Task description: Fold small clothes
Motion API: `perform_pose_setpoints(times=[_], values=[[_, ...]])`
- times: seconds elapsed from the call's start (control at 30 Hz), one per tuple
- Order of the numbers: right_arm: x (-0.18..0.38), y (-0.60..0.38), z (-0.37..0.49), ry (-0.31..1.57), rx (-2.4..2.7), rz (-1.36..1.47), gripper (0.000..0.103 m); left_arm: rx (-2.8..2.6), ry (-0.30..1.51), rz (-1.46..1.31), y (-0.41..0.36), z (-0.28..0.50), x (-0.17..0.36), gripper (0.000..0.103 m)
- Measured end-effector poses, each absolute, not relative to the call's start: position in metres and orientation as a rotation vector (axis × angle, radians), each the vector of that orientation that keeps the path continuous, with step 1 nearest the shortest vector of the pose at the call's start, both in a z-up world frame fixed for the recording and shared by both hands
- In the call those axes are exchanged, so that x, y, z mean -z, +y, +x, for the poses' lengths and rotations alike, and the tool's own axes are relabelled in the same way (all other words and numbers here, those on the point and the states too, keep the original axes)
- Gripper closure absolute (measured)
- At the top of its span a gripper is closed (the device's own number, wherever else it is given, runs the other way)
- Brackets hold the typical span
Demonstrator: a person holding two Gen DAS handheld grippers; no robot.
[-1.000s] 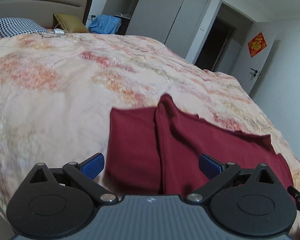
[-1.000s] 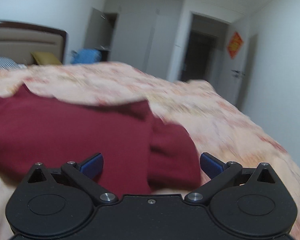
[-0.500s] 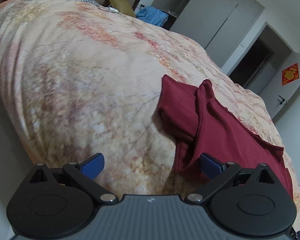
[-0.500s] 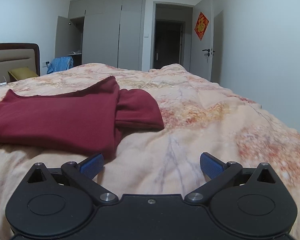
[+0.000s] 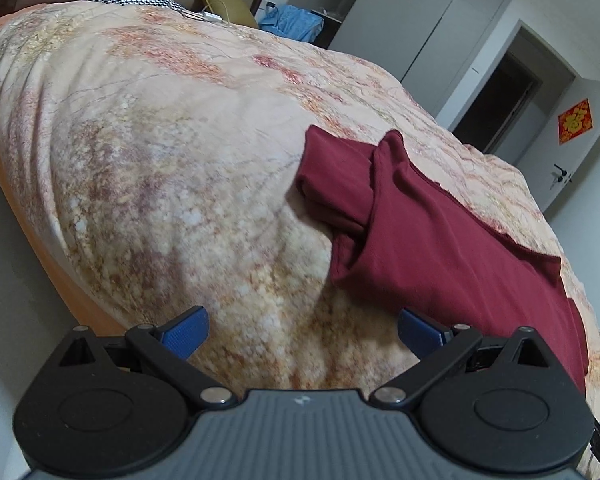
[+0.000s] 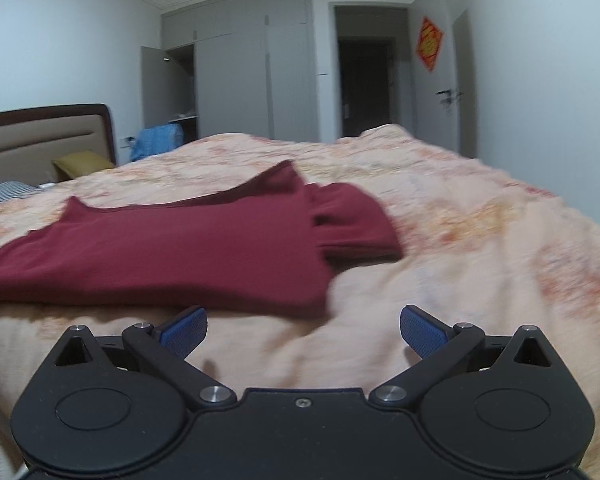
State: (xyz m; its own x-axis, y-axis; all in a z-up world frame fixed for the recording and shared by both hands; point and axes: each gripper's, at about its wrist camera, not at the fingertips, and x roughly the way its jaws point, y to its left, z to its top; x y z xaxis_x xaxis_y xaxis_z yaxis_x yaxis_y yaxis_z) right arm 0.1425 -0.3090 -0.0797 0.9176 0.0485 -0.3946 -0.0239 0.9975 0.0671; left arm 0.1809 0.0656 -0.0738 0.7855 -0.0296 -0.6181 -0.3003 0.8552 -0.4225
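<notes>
Evidently we have the dark red garment (image 5: 440,236) laid flat on the bed (image 5: 160,152) because the quilt gives a broad, soft place to fold on — it lies near the bed's near edge, within reach of both our tools. Its body is spread in layers, and one narrower part, likely a sleeve, is doubled over at one end, so we judge the fold as partly made and not finished.

Our left tongs (image 5: 302,326) stand wide apart and grip nothing; they hang off the side of the bed, tilted, with the quilt between the blue pads (image 5: 184,330) and the garment's near corner just beyond the right-hand pad. Our right tongs (image 6: 303,330) are likewise spread and empty, held low and roughly level over bare quilt, pointing toward the garment's (image 6: 172,256) near hem, close to it but apart. Both seem to us poised clear of the cloth — a stance for choosing the next edge to take.
</notes>
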Motion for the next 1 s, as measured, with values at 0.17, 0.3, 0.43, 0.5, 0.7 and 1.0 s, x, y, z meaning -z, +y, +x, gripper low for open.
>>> perform_pose_setpoints(times=[0.17, 0.3, 0.43, 0.5, 0.7, 1.0], values=[[0.072, -0.289, 0.15, 0.388, -0.097, -0.002, 0.0, -0.147, 0.674, -0.49, 0.056, 0.183, 0.071, 0.0], [0.062, -0.273, 0.171, 0.359, -0.153, -0.05, 0.0, -0.134, 0.68, -0.47, 0.05, 0.187, 0.067, 0.0], [0.057, -0.248, 0.205, 0.35, -0.214, -0.128, 0.0, -0.122, 0.678, -0.462, 0.045, 0.191, 0.063, 0.0], [0.057, -0.232, 0.222, 0.361, -0.241, -0.187, 0.0, -0.122, 0.676, -0.459, 0.044, 0.193, 0.061, 0.0], [0.061, -0.199, 0.246, 0.329, -0.307, -0.28, 0.001, -0.153, 0.67, -0.441, 0.045, 0.198, 0.059, 0.0], [0.092, -0.201, 0.252, 0.322, -0.326, -0.241, 0.0, -0.159, 0.691, -0.442, 0.044, 0.205, 0.067, 0.0]])
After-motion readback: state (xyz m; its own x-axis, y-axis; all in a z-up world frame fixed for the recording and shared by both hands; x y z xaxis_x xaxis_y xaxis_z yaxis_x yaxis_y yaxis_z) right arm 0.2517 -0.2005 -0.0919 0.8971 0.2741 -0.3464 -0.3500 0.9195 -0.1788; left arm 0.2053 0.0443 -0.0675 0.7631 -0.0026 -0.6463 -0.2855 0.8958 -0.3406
